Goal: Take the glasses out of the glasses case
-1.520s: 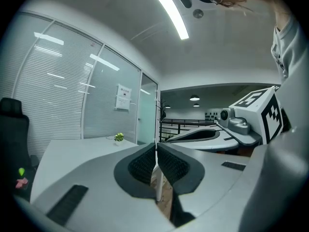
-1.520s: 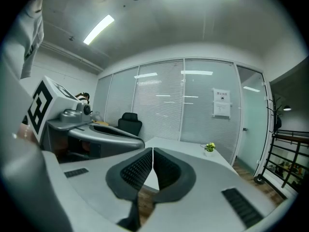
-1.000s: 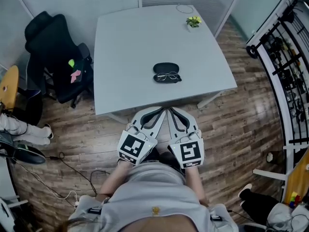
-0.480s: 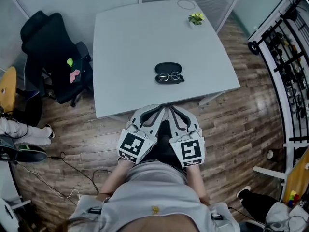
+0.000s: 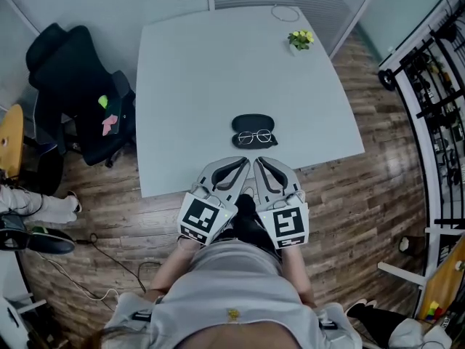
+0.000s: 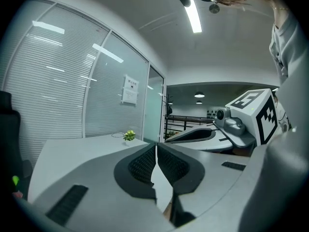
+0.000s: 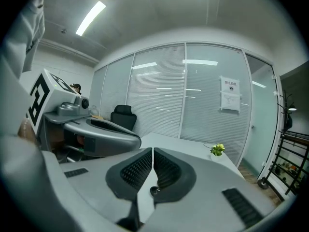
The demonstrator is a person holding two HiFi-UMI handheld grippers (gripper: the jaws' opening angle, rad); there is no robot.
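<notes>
A black glasses case lies open on the grey table, a little in from the near edge. The wire-rimmed glasses rest in its near half. My left gripper and right gripper are held side by side at the table's near edge, just short of the case. Both are shut with nothing between the jaws. In the left gripper view the left gripper has its pads pressed together, and in the right gripper view the right gripper is the same. The case is hidden in both gripper views.
A small potted plant and a thin cable loop sit at the table's far right corner. A black office chair stands left of the table. A metal rack runs along the right, with glass walls and blinds behind.
The table and case have drawn nearer to me. My gripper tips, which were over the floor, now reach the table's near edge. Both grippers stay shut.
</notes>
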